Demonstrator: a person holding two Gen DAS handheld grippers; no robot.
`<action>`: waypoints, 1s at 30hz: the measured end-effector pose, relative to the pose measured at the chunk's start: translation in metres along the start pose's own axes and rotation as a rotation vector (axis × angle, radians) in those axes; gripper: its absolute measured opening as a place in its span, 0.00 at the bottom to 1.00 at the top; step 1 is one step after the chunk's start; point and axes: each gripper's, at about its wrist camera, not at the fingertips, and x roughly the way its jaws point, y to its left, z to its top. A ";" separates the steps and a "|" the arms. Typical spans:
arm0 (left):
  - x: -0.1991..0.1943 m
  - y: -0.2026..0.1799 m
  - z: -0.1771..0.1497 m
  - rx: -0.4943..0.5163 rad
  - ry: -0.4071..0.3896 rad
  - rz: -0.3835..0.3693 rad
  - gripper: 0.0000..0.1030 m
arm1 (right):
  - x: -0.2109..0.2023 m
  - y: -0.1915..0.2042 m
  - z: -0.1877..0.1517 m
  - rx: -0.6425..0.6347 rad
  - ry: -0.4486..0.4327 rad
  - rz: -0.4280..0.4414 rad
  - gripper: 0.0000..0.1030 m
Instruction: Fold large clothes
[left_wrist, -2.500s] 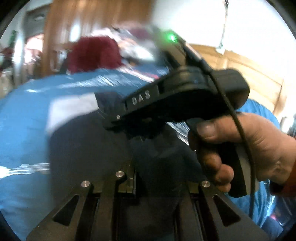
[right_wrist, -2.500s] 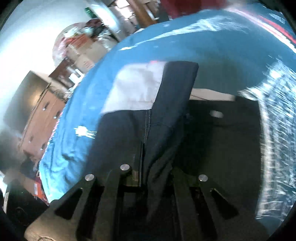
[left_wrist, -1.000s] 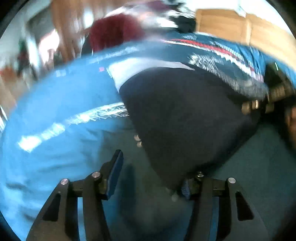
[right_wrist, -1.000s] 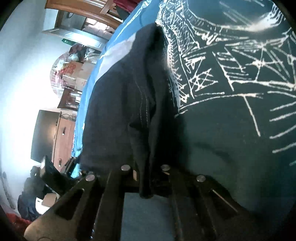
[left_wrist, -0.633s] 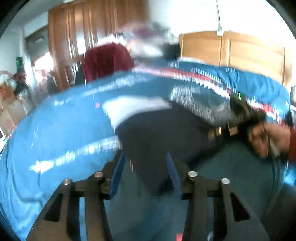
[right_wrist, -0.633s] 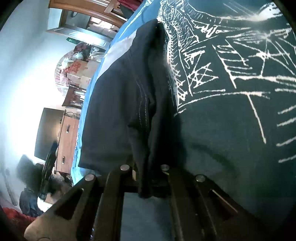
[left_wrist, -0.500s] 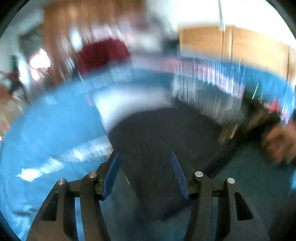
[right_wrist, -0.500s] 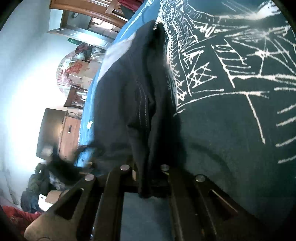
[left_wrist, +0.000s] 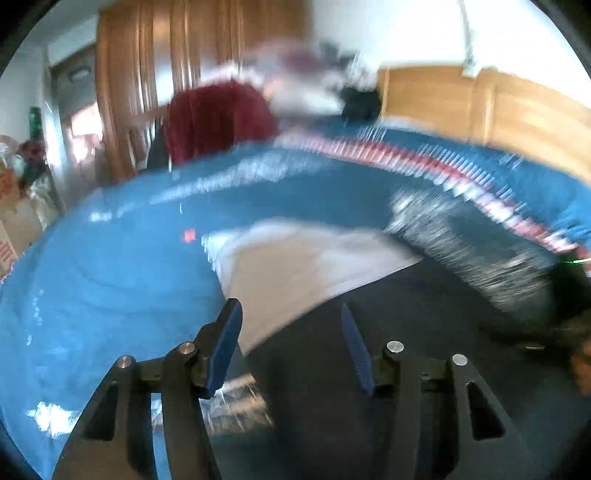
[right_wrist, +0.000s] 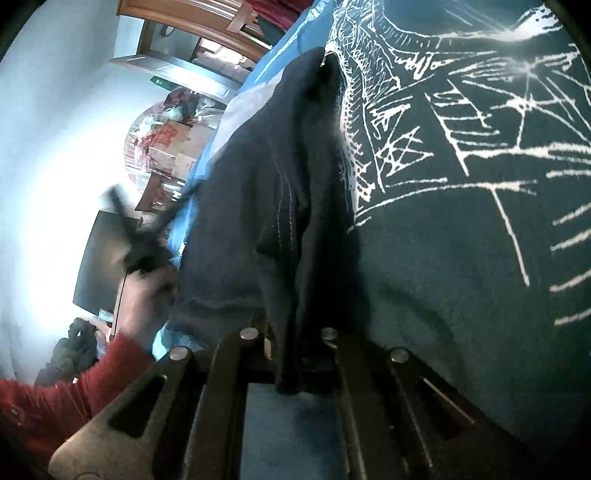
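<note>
My right claw (right_wrist: 291, 354) stays clamped on a bunched edge of the dark garment (right_wrist: 258, 206), which lies on the bed (left_wrist: 92, 277) running toward 12 o'clock. My left claw (left_wrist: 291, 347) has let go and hangs open and empty over the garment's near edge; earlier it was pinching cloth. That fold looks laid; at 1 o'clock a white panel (left_wrist: 295, 266) shows, blurred.
</note>
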 end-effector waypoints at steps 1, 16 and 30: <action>0.029 0.008 -0.005 -0.030 0.078 -0.021 0.75 | 0.000 -0.001 0.000 0.001 0.000 0.000 0.00; 0.087 0.068 0.064 -0.238 0.125 -0.001 0.80 | -0.013 -0.007 -0.019 -0.029 -0.034 0.011 0.00; -0.013 0.026 0.045 -0.115 -0.032 -0.021 0.63 | -0.015 -0.007 -0.022 -0.034 -0.042 0.020 0.00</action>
